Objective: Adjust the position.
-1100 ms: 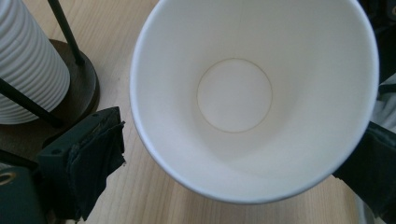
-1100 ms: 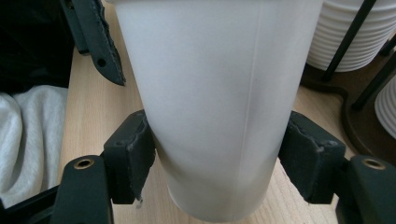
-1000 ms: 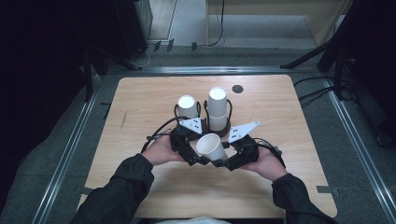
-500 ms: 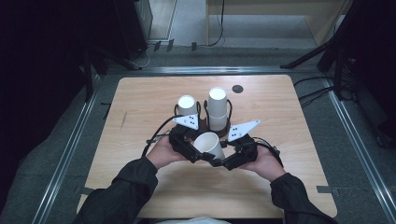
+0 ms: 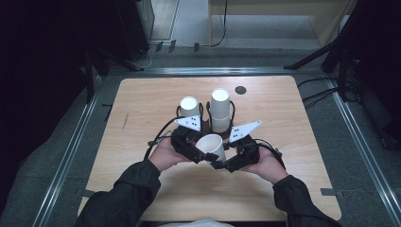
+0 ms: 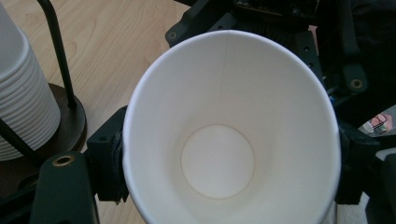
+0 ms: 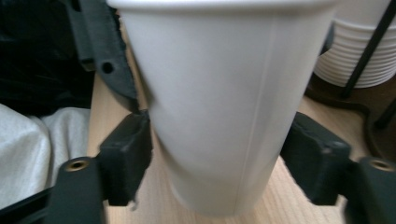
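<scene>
Handover in progress over the near middle of the table (image 5: 142,123); one paper cup (image 5: 211,147) hangs between my two claws, tilted, mouth toward my left.

Left claw (image 5: 201,153): jaws have just been closing in; in the left claw view they sit either side of the cup (image 6: 233,135) up by the rim, left pad touching the wall; I read that as a grip on the cup, taken high so the rim stays round.

Right claw (image 5: 222,163): jaws have just been opening; in the right claw view the cup (image 7: 219,107) still sits between them, left pad grazing the wall, right pad clear with a gap; so apart, no clamp; probably letting go now that the left has it.

Behind the cup: two wire holders; short stack (image 5: 189,106) left, tall stack (image 5: 220,109) right, both mouth-down; ribbed rims of one stack (image 6: 21,93) sit just beside my left claw. Cup presumably came off one of them; holding it near the holders keeps the moves short.

Small dark disc (image 5: 240,90) at the far side, well apart.
</scene>
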`<state>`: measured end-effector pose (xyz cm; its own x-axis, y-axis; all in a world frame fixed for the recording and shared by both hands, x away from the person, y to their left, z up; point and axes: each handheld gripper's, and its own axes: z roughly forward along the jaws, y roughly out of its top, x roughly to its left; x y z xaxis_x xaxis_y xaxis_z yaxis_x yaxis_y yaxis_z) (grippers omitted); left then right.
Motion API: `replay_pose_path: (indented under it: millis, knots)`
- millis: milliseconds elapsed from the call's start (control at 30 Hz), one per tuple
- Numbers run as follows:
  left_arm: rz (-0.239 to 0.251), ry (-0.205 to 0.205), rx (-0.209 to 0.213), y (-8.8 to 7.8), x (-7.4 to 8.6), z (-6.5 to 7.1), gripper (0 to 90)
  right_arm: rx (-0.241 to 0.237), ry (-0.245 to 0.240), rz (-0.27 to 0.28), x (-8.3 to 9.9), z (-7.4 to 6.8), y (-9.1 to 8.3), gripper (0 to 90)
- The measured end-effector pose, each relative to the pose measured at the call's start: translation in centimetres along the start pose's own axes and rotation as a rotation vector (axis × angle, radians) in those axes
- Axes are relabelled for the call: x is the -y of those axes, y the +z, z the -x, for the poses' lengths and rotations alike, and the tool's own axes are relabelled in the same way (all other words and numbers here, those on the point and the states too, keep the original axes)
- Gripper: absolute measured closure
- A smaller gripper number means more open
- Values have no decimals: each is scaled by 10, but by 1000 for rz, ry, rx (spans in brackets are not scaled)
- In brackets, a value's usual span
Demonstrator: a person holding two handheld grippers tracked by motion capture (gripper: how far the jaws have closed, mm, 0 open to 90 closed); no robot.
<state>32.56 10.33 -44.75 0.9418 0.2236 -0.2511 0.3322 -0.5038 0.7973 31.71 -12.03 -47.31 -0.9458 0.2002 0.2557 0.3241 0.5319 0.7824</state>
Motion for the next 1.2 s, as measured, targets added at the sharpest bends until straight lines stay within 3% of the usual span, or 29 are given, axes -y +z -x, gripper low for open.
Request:
replay_pose_path:
  millis: [167, 267, 400, 600, 733, 867, 1000, 1200]
  knots:
    - [-34, 50, -26, 0, -2, 4, 206, 62, -34, -29, 4, -4, 5, 229]
    - [-37, 48, -21, -2, -3, 5, 206, 65, -73, -46, 9, -7, 8, 222]
    - [-41, 50, -38, -7, -3, 4, 206, 74, -90, -64, 10, -8, 10, 219]
    - [-45, 34, -46, -15, 0, -1, 206, 81, -71, -58, 14, -1, 4, 247]
    - [-55, 18, -37, -18, 2, -3, 206, 124, -56, -45, 17, 2, 3, 246]
    - [-70, 29, -55, -20, 4, -3, 206, 172, -64, -66, 19, 6, 3, 245]
    - [-90, 42, -68, -22, 7, -2, 206, 162, -57, -55, 19, 7, -2, 239]
    - [-94, 29, -76, -29, 11, -3, 206, 185, -42, -53, 19, 8, -8, 239]
